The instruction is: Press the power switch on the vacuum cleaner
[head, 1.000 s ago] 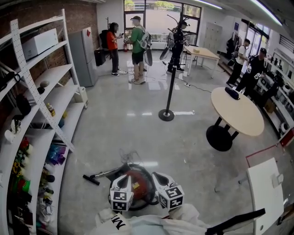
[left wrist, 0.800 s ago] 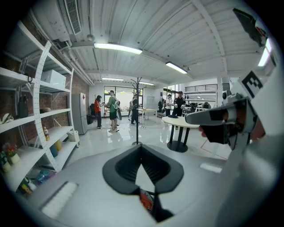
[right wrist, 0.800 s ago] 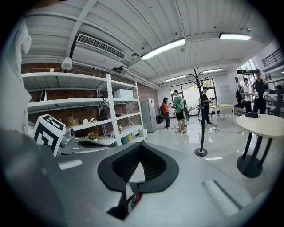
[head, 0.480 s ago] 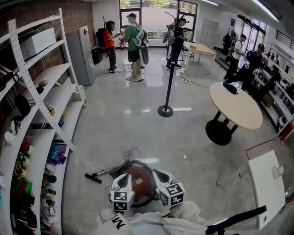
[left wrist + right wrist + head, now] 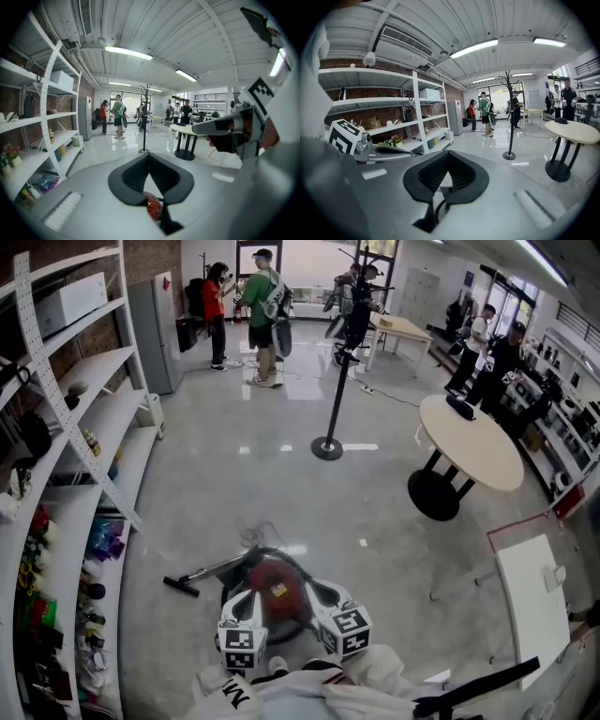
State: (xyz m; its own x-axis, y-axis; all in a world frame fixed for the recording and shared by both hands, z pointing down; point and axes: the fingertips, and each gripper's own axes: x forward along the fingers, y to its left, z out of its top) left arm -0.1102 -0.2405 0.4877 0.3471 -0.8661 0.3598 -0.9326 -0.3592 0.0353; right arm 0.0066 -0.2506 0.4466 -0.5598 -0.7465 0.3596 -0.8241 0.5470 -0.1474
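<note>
Vacuum cleaner (image 5: 274, 589) on floor, red body between the tools: 1 o'clock of left gripper (image 5: 247, 606), 11 o'clock of right gripper (image 5: 324, 598). Both jaw pairs closed, empty. Wand (image 5: 208, 572) runs to 9 o'clock. Switch not discernible; left judged better placed

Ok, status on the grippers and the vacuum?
Both shut, empty: left gripper, right gripper, over the red round canister vacuum cleaner. Power switch not made out. Black wand lies to its left, clear of the jaws.
</note>
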